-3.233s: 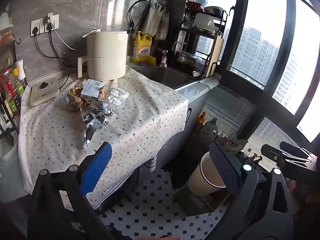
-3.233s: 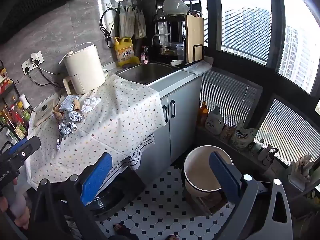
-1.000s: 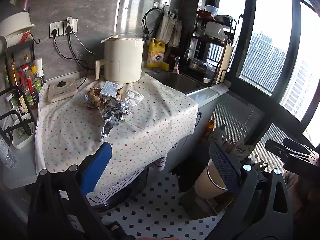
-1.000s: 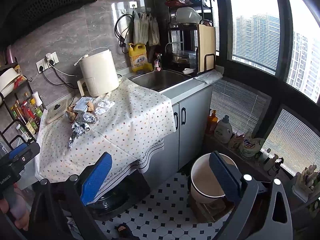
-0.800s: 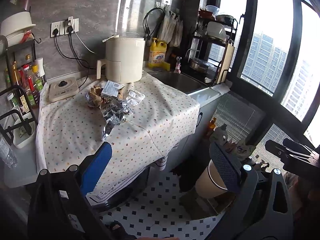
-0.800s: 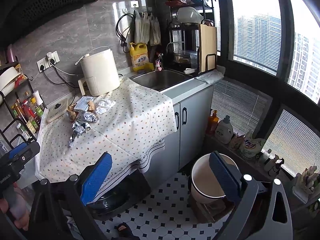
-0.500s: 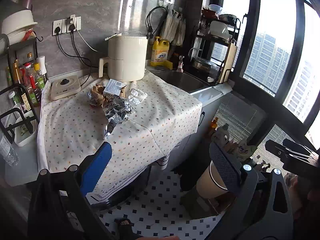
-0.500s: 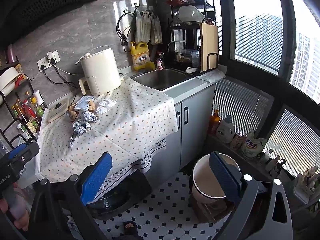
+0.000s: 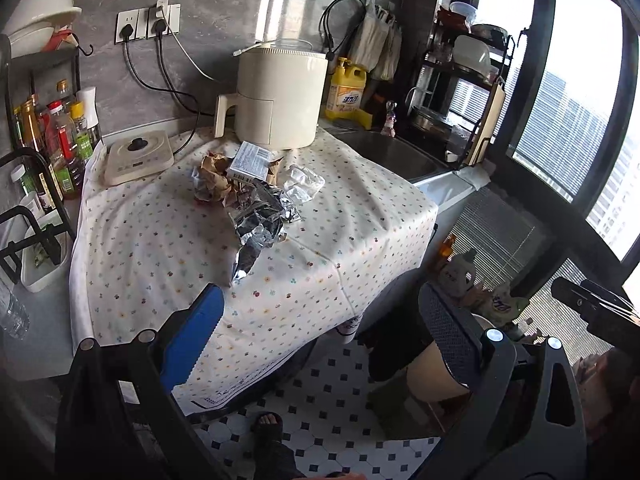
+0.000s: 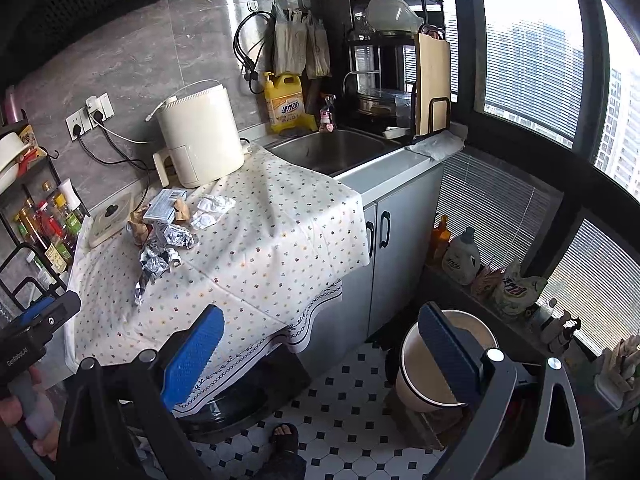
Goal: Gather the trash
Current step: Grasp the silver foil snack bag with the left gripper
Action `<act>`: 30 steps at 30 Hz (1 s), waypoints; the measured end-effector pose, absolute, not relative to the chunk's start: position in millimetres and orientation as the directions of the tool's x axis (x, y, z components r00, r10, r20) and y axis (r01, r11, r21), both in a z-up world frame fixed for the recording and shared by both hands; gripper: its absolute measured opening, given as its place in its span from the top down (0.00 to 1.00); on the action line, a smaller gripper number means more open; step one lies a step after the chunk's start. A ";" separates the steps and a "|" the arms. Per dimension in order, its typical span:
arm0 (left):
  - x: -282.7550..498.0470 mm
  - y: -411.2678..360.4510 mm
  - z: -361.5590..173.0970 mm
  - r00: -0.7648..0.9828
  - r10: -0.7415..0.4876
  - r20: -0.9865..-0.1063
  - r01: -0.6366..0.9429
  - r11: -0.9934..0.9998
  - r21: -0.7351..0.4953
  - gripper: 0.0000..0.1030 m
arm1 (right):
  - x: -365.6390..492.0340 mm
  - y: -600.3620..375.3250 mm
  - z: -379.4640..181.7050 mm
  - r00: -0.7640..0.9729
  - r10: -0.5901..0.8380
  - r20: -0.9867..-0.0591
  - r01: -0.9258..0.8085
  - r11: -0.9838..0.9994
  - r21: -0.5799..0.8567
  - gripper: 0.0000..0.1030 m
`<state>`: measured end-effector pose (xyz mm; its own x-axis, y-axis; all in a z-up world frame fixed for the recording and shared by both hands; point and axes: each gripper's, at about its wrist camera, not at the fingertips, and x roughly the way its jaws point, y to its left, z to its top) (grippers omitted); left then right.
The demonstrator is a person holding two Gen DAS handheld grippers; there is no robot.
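Both the left hand-held gripper (image 9: 320, 320) and right hand-held gripper (image 10: 320, 340) gaped wide, empty. Trash pile (image 9: 248, 196) sat on the cloth-covered tabletop (image 9: 160, 240) at eleven o'clock; the bin (image 10: 444, 364) stood on checkered floor (image 10: 344, 412) at four.

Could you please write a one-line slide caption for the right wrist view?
Open right gripper faces crumpled silver foil trash on floral tablecloth; beige bin below.

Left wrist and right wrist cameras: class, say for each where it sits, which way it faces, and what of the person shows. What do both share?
Left wrist: on the left gripper, facing the counter's trash pile; a sandalled foot shows.
Right wrist: on the right gripper, further back, facing counter, sink and bin; the left hand shows.
Shared: trash pile, air fryer, yellow bottle, bin.
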<state>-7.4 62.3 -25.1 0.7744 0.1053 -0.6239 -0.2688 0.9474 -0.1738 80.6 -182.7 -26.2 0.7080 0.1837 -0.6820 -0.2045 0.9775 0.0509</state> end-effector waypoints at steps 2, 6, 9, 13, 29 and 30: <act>3.5 77.3 -32.0 0.771 0.097 -0.629 -0.271 0.944 -0.187 0.06 | 91.7 -170.8 -28.7 0.703 0.178 -0.689 -0.208 0.977 0.040 0.07; 25.9 106.4 -43.1 0.770 0.083 -0.633 -0.279 0.936 -0.216 0.06 | 111.9 -148.9 -32.0 0.699 0.173 -0.694 -0.228 0.973 0.013 0.07; 42.6 126.9 -52.0 0.766 0.073 -0.639 -0.284 0.930 -0.234 0.09 | 128.6 -132.8 -35.1 0.685 0.177 -0.707 -0.236 0.972 0.015 0.07; 68.2 150.5 -64.1 0.758 0.054 -0.650 -0.279 0.928 -0.248 0.12 | 148.1 -110.3 -36.7 0.681 0.186 -0.708 -0.244 0.970 0.021 0.07; 164.0 211.9 -147.2 0.617 -0.056 -0.785 -0.198 0.955 -0.223 0.61 | 216.7 -34.1 -61.0 0.637 0.171 -0.752 -0.235 0.972 0.021 0.07; 166.1 216.6 -149.4 0.608 -0.075 -0.791 -0.196 0.951 -0.241 0.71 | 220.5 -27.5 -63.7 0.633 0.174 -0.755 -0.244 0.970 0.019 0.07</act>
<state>166.1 216.6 -149.4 0.6077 -0.0752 -0.7906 -0.1956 0.9507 -0.2407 220.5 -27.4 -63.7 0.6325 0.1744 -0.7546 -0.2441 0.9695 0.0194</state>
